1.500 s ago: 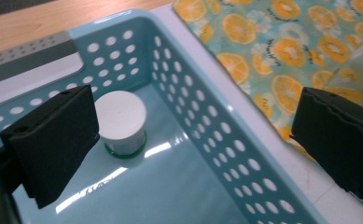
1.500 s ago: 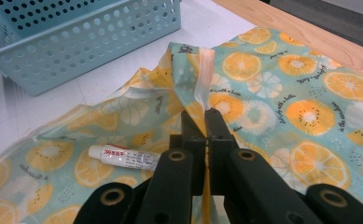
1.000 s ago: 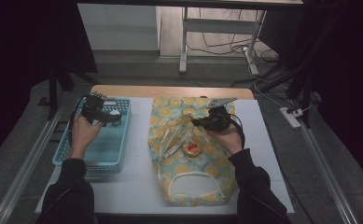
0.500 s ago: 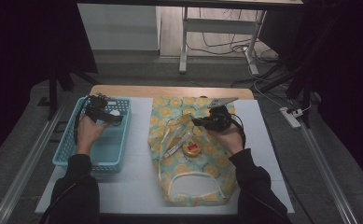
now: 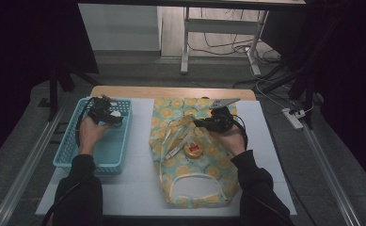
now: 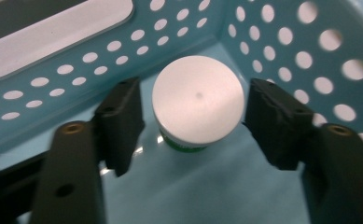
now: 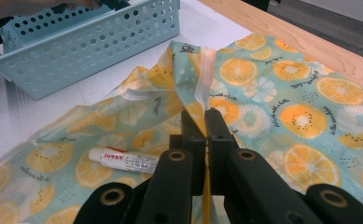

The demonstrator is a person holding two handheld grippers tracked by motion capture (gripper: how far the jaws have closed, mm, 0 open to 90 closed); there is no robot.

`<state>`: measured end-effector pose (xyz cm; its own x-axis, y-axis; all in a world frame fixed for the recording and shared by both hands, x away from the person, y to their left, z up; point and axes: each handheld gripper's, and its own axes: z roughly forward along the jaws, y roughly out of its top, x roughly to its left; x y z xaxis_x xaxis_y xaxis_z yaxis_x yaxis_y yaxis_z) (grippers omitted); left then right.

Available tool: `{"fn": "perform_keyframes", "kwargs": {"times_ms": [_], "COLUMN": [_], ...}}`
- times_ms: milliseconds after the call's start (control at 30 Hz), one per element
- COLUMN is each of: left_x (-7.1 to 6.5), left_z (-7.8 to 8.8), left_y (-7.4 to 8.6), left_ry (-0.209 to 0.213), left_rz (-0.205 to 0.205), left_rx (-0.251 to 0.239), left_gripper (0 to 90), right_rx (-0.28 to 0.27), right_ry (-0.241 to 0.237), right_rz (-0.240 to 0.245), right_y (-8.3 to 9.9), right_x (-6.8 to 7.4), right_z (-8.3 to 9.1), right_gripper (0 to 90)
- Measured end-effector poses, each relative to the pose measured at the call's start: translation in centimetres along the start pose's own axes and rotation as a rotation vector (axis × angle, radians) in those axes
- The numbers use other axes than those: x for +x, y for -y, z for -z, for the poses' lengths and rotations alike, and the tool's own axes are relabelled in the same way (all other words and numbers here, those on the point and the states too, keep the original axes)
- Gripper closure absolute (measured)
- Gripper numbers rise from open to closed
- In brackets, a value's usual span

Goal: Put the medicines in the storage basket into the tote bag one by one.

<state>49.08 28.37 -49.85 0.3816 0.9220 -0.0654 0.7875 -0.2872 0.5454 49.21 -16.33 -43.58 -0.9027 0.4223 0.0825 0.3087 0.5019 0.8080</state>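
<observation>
Jar [image 6: 197, 100]: small, rigid, smooth white lid; likely light, slippery; grip its sides.
Place: basket [image 5: 72, 149], 12 o'clock corner.
Left gripper [image 6: 192, 119]: jaws just closing around jar, not touching.
Right gripper [image 7: 206, 122]: clamped on bag [image 7: 282, 93] edge.

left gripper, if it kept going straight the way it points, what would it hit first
Most likely the white-lidded jar, which sits between the jaws of the left gripper as they have just been closing. Behind it stands the blue basket wall.

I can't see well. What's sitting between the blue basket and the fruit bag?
Nothing: bare white table separates the blue basket from the fruit bag in the high view.
</observation>
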Motion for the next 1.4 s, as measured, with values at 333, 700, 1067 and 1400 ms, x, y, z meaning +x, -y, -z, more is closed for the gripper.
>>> {"fn": "perform_keyframes", "kwargs": {"times_ms": [333, 700, 1067, 1400], "left_x": [-0.3, -0.3, -1.5, -2.8], "left_z": [0.3, 1.7, 4.0, 6.3], "left_y": [-0.1, -0.1, -0.9, -1.0], "left_ry": [-0.02, 0.017, 0.026, 0.074], "left_rz": [0.023, 0.06, 0.01, -0.041], "left_rx": [0.016, -0.016, -0.046, -0.082], "left_gripper": [50.4, 50.6, 50.7, 50.7], "right_rx": [0.001, -0.006, -0.013, -0.012], "right_ry": [-0.001, 0.002, 0.004, 0.005], "right_rz": [-0.001, 0.0, 0.001, -0.001], "right_y": [0.0, 0.0, 0.0, 0.1], "right_x": [0.0, -0.1, -0.1, -0.1], "right_z": [0.0, 0.1, 0.2, 0.1], "right_gripper": [89.6, 89.6, 89.6, 89.6]}}
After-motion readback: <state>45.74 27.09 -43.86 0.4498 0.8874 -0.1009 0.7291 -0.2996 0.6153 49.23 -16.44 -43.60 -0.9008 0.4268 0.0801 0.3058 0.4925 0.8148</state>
